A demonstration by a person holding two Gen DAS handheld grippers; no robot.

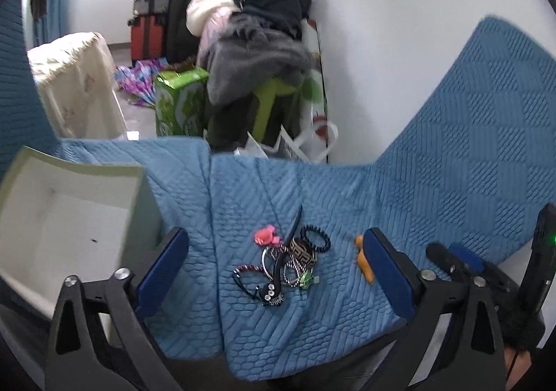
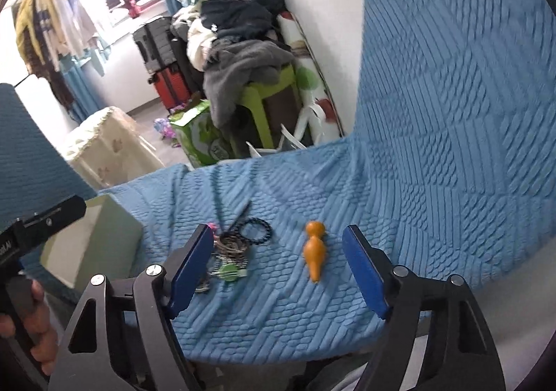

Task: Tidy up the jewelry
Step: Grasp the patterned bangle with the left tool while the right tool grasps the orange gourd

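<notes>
A tangle of jewelry (image 1: 285, 262) lies on the blue quilted cover (image 1: 434, 182): a black bead bracelet (image 1: 315, 238), a pink flower clip (image 1: 266, 235), a green clip (image 1: 307, 279) and a rhinestone piece (image 1: 271, 295). An orange gourd-shaped piece (image 2: 314, 252) lies apart to the right. An open white box (image 1: 69, 217) stands on the left. My left gripper (image 1: 278, 266) is open above the pile. My right gripper (image 2: 278, 266) is open, with the gourd between its fingers; the pile (image 2: 231, 252) shows by its left finger (image 2: 193, 262).
Beyond the cover's far edge are a green stool (image 2: 264, 102) under piled clothes, a green carton (image 2: 201, 137), suitcases (image 1: 153, 15) and a cream-covered unit (image 1: 76, 85). A white wall (image 1: 399, 43) rises behind. The cover climbs upward on the right.
</notes>
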